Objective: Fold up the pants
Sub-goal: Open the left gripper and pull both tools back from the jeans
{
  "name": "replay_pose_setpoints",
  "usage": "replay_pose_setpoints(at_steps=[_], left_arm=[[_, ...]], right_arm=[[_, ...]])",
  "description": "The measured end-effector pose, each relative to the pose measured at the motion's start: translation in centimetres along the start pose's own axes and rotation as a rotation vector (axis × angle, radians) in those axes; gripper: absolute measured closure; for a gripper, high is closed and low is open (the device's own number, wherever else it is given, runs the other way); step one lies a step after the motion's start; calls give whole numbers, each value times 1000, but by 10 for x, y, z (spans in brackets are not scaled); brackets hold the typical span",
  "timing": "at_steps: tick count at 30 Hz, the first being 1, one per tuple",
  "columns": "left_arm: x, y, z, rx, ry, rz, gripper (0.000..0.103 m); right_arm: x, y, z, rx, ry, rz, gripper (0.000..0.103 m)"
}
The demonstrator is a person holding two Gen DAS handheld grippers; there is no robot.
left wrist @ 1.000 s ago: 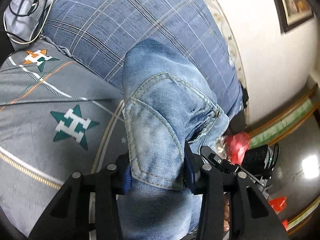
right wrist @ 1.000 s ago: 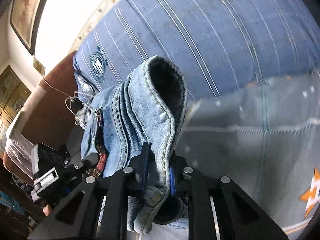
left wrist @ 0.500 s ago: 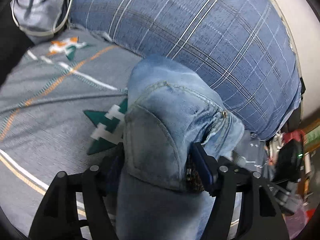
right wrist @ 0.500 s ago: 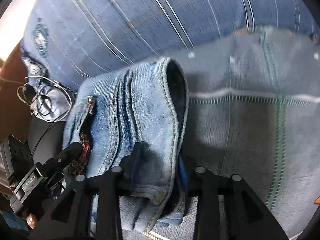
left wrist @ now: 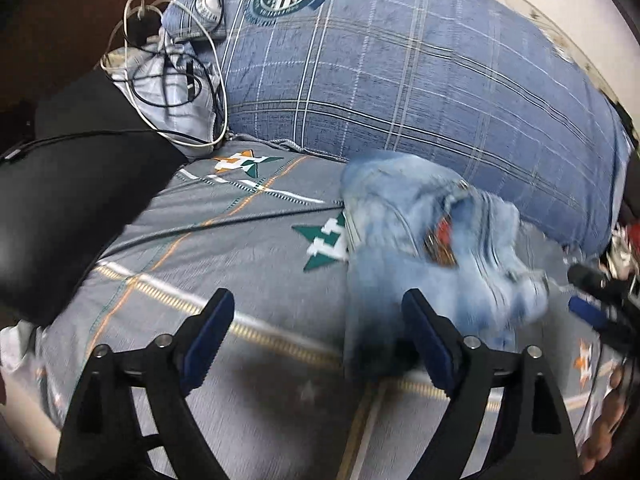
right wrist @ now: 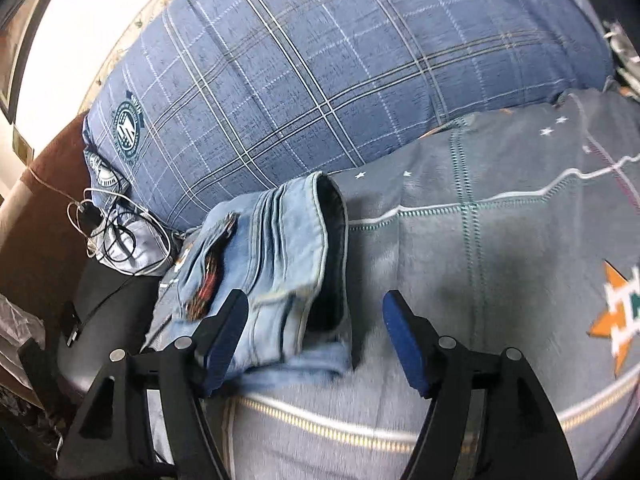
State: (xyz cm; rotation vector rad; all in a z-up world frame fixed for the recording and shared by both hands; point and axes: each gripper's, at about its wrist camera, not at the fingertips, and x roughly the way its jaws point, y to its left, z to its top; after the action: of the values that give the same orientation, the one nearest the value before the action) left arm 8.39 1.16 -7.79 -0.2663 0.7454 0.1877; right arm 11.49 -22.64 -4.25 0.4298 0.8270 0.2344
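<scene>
Both my left gripper (left wrist: 316, 338) and right gripper (right wrist: 316, 334) are spread wide, empty; jeans (right wrist: 276, 264) lie at frame center on the blanket (right wrist: 500, 248).

The pants (right wrist: 280, 256) are seen to be of faded light-blue denim, coarse and matt, with raised stitched seams and a darker inner face shown at the open cuff. The bedspread (right wrist: 500, 280) is made of grey woven cloth, soft and dull, marked with embroidered-looking lines and stars. The pillow (left wrist: 400, 80) is covered in blue checked fabric with a slightly slubbed, matt weave. The left gripper (left wrist: 316, 340) and right gripper (right wrist: 316, 332) are formed of black matt plastic, fitted with small bright metal screws, and their fingers (right wrist: 404, 336) are faced with blue rubbery pads. The cables (left wrist: 168, 60) are sheathed in smooth, faintly glossy plastic.
</scene>
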Motion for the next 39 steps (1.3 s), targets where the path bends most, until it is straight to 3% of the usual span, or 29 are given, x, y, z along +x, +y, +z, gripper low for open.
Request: replay_pose_setpoints(at_steps=[6,8,13,18,26,30,34,35,37,39], left_arm=[[-45,-12,-34,136,-121,97,15],[-64,-11,-48,158,-178,107,6],[-101,-8,-79,194,-265,83,0],[-111,-15,-81,230,-270,35,0],[-127,-16,-55,286,-243,33,0],[-137,-7,-39,290,-288,39,0],[-109,7,-45,235,-255,3,0],[-96,10,-51,226,-214,-15,0],[-73,3,-51,249,-73,37,0],[-78,-3,-53,274,-127,68,0]], right_arm=[[-28,30,-42,-86,-8,27,25],[-38,39,-63,-130,5,41,25],[-74,54,-115,-192,-62,30,25],[-99,67,-121,-281,-205,-77,25],[-122,68,-102,-242,-275,-101,24],[-139,88,-81,-259,-343,-125,15],[-130,90,-82,-250,-383,-86,4],[-122,87,-87,-246,-385,-88,3],[-101,80,-93,-239,-307,-75,3],[-91,79,-92,-230,-260,-73,3]])
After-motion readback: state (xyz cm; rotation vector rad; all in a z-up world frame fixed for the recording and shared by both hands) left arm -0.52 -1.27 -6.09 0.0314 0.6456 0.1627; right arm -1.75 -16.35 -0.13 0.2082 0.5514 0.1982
